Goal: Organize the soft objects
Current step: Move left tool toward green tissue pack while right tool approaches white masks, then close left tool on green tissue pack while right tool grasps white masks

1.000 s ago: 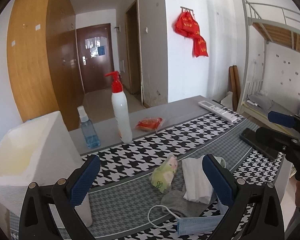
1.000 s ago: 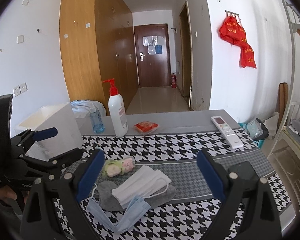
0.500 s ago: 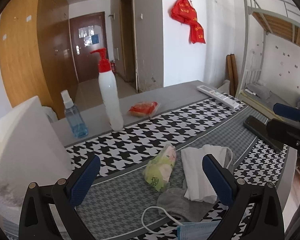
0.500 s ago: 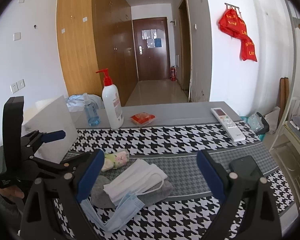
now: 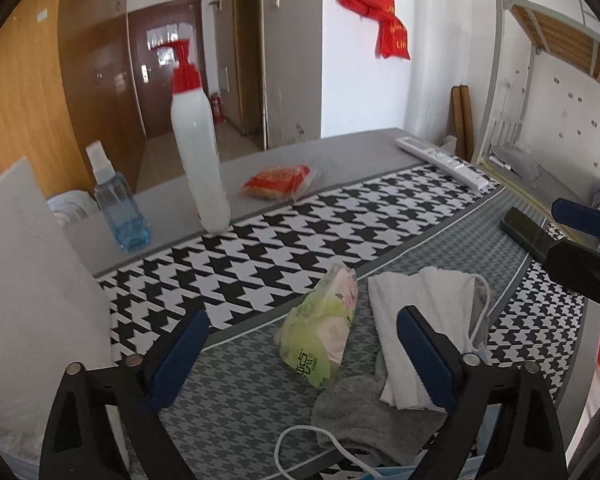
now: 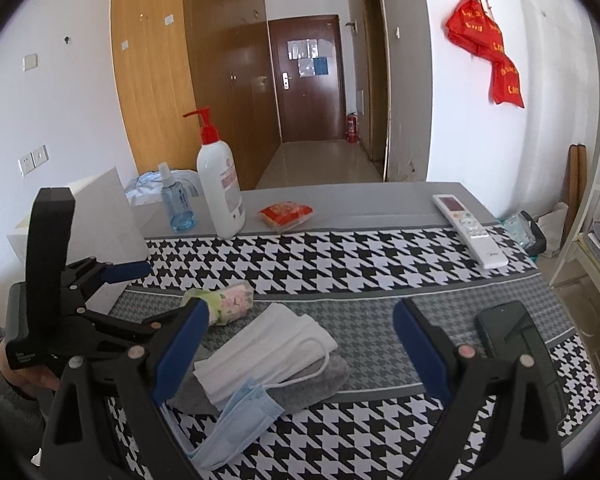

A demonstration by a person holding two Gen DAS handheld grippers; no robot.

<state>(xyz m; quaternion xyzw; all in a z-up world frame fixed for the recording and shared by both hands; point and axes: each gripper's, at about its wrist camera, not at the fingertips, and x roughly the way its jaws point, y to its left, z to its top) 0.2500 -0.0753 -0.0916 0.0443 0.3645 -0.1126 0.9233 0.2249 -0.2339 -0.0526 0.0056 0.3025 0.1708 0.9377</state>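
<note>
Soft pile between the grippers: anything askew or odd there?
Yes. The white masks lie crooked atop a crumpled grey sock, a blue mask sticks out from under them, and the tissue pack lies tilted alongside. Nothing is spilled.

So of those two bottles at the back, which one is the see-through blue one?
The small spray bottle, left of the taller one. Its body is clear blue with a clear cap, whereas the pump bottle beside it is opaque white with a red pump.

The right gripper (image 6: 300, 344) hangs wide open above the white masks (image 6: 266, 346), which lie on a grey sock (image 6: 320, 380) with a blue mask (image 6: 240, 416) near the table's (image 6: 340, 200) front edge. The left gripper (image 6: 112, 284), jaws apart, sits beside the tissue pack (image 6: 232, 300).
</note>
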